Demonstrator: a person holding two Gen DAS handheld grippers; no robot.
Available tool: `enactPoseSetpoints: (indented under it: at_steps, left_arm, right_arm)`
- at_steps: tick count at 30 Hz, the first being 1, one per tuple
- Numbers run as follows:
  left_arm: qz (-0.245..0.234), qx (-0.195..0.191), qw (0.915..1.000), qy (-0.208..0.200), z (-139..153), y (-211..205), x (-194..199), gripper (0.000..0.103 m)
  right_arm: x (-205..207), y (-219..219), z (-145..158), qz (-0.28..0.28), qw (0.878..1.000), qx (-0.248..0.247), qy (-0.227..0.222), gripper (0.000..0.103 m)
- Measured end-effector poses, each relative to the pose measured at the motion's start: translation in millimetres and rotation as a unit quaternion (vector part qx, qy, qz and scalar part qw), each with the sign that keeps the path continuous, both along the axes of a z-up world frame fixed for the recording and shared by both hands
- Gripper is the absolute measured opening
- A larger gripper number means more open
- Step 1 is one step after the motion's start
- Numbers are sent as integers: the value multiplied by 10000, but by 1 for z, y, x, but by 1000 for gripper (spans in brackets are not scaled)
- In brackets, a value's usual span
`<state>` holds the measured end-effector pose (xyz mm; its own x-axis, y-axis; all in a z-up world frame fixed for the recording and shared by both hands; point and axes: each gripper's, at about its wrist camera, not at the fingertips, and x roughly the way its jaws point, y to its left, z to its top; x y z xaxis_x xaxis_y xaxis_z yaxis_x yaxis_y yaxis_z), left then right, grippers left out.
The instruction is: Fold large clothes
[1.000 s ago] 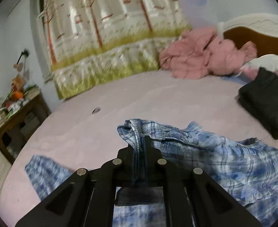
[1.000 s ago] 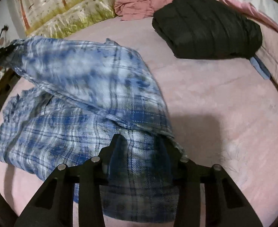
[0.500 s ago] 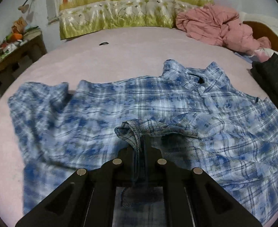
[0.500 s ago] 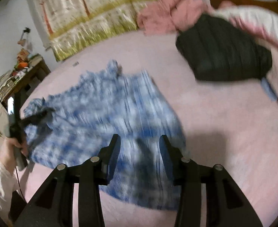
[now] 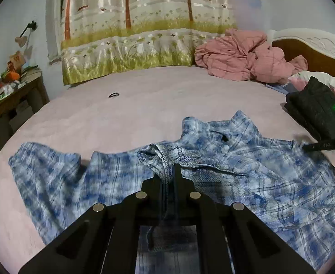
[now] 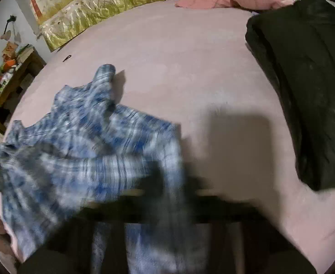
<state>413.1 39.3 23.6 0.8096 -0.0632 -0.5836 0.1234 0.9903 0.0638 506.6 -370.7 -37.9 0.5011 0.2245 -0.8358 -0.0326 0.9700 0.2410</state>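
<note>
Both tools grip the blue plaid shirt (image 5: 247,178) spread on the bed (image 5: 144,105): my left tool (image 5: 168,178) pinches a bunched edge, my blurred right tool (image 6: 167,187), having just closed, seems clamped on cloth, so I pull evenly, smoothing wrinkles before folding.

The left gripper (image 5: 169,178) is built of matte black plastic: two slim fingers (image 5: 177,173) are carried on angular linkage arms, each arm pierced by a long triangular cut-out. Four round silver pivot pins are set in a shallow arc across the linkage. At the right edge of the left wrist view the right gripper (image 5: 327,145) is seen as a black housing in which a small green light is lit, with pale lettering, too small to be read, printed along one bar. In its own wrist view the right gripper (image 6: 167,194) is smeared into dark shapes by blur.
</note>
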Motion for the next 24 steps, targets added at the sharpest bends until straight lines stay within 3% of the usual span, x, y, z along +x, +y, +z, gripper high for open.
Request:
enactPoseSetpoints:
  at_steps: [1,3,5,8,10,14,17,21,24]
  left_arm:
    - [-54,-63,10000,24,1,0,2,8]
    - [-221,-252,9994,-2,4,-3,1,7]
    - [-377,-325,9988,-37,6,-10,-1,7]
    - [-152,170,9997,126,-3,-30,9,7]
    - [73,624,9978,210,-14,-31,20,7]
    - [656,1337,9875,514,-37,-2,44,7]
    - [577,1250,9872,800,-47,20,51,7]
    - [455,1362,9865,791,-54,18,47,7]
    - [453,1308,9877,732,-55,13,43,7]
  right_arm:
    - [-8,-4,7,-255,9988,-188,-377,1]
    - [-45,-20,40,-1043,9808,-425,-1594,1]
    - [-75,-30,62,-1220,9687,-538,-2093,1]
    - [-90,-40,68,-1383,9649,-978,-2006,8]
    - [-84,-48,60,-1506,9659,-1244,-1701,38]
    - [-101,-76,55,-1704,9687,-685,-1672,38]
    - [-107,-79,46,-1549,9768,-489,-1393,39]
    - [-110,-65,30,-1139,9859,-469,-1134,39]
    - [-107,-51,28,-786,9917,-134,-1008,39]
